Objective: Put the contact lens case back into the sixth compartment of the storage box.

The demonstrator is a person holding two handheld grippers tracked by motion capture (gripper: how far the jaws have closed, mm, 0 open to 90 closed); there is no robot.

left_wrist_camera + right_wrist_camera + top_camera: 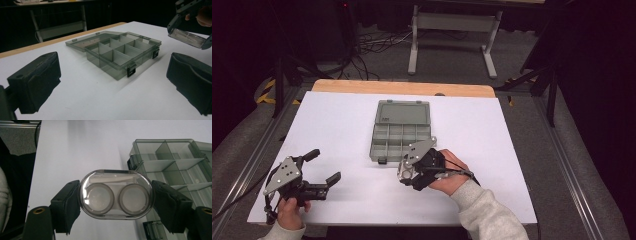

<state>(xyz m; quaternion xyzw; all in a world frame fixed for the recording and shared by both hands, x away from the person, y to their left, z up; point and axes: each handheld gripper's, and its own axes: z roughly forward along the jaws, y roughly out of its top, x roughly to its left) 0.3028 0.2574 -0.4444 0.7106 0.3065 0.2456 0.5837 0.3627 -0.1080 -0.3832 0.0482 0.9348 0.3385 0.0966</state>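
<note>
Left gripper (323,166): held low at the near left corner of the white table (337,130). Its jaws stand wide apart with nothing between them. In the left gripper view both black pads frame bare tabletop; the left pad is cut off at the bottom edge, the right pad at the right edge.

Organizer box (403,131): smoky translucent, at the table's centre, lid folded back flat on the far side. The divided compartments look empty in the high view; one small pale speck shows in a compartment in the right gripper view, too small to identify. Two dark latches sit on the near wall.

Right gripper (404,172): held off the table just beside the box's near right corner. Its jaws are clamped on a clear oval case (116,194), one pad on each rounded end. Inside the case are two round wells and a pale strip above them; the contents of the wells cannot be made out. In the high view the case is largely hidden under the gripper's grey plate, and in the left gripper view its right end is cut off.
</note>
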